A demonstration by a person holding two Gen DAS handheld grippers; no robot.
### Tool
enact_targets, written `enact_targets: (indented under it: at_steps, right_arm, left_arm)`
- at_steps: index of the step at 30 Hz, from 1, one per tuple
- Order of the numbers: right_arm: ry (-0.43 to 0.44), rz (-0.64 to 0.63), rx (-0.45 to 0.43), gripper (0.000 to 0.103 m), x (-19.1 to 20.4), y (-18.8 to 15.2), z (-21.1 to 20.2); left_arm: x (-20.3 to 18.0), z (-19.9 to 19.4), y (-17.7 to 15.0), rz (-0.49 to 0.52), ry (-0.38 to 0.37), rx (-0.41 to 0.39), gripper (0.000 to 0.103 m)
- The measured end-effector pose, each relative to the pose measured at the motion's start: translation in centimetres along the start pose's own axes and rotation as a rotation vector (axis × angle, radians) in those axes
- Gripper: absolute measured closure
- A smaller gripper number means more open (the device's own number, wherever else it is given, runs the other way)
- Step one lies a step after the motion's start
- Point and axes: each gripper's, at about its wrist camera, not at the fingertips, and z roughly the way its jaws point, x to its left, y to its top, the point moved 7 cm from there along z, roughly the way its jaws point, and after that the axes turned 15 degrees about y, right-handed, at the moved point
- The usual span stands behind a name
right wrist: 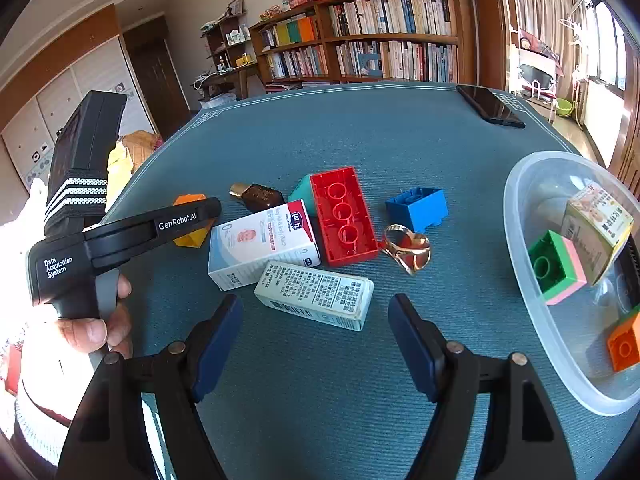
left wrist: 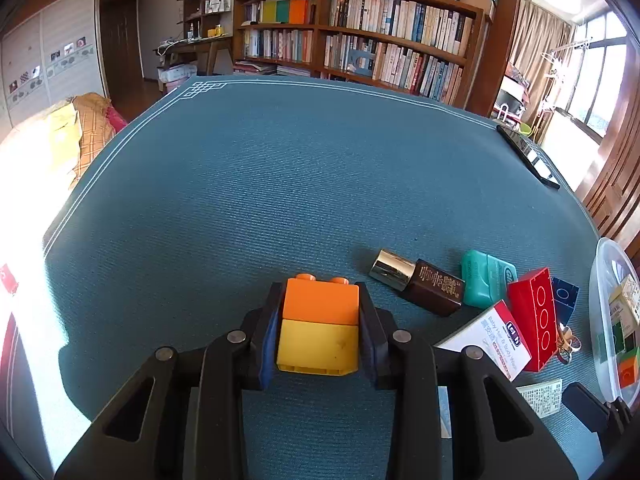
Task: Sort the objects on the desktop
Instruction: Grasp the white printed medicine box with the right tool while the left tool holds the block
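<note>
- Left gripper point(left wrist: 319, 330): its blue pads point(left wrist: 269, 344) are pressed against both sides of a stacked pair of toy blocks point(left wrist: 319, 326) — orange over yellow, studs pointing away from the camera. No gap shows at either pad. The pair sits low over the teal table mat point(left wrist: 280, 184).
- Right gripper point(right wrist: 316, 340): jaws spread wide, nothing between them. The near end of a small white printed carton point(right wrist: 316, 294) lies just beyond the fingertips, at 12 o'clock.
- Clutter on the mat, seen from the right wrist: a white baby-wash box point(right wrist: 262, 246) at 11 o'clock from that carton, touching it; a red long brick point(right wrist: 344, 216) lying hollow side up, against the box's right end; a blue brick point(right wrist: 418, 208) at 3 o'clock from the red one, apart from it; a gold-coloured clip point(right wrist: 408, 250) just below the blue brick.
- Behind the box: a brown bottle with a gold cap point(right wrist: 258, 196) and a teal case point(right wrist: 302, 190), partly hidden.
- Clear plastic bin point(right wrist: 520, 208) at the right edge holds a green-and-pink block point(right wrist: 556, 266), an orange block point(right wrist: 624, 342) and a small yellowish carton point(right wrist: 598, 226).
- A black phone point(right wrist: 490, 106) lies at the far right corner — well apart from the rest.
- A person's hand point(right wrist: 96, 326) grips the left tool's handle.
</note>
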Motion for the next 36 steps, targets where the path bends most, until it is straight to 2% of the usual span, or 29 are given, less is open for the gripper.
enact_targets:
  at_steps: [8, 18, 23, 36]
  right_arm:
    - [-0.032, 0.021, 0.021, 0.024, -0.3, 0.5, 1.6]
    - [-0.104, -0.008, 0.038, 0.025, -0.4, 0.6, 2.8]
    - [-0.133, -0.048, 0.036, 0.03, 0.0, 0.5, 2.7]
    - [-0.114, -0.025, -0.01, 0.03, 0.2, 0.7, 1.3]
  left_arm:
    - [0.1, -1.6, 0.6, -0.008, 0.006, -0.054, 0.067]
    - [-0.5, -2.3, 0.2, 0.009, -0.012, -0.059, 0.067]
    - [-0.3, -2.4, 0.3, 0.006, -0.008, -0.068, 0.067]
    - [-0.5, -2.4, 0.3, 0.013, -0.011, -0.076, 0.068]
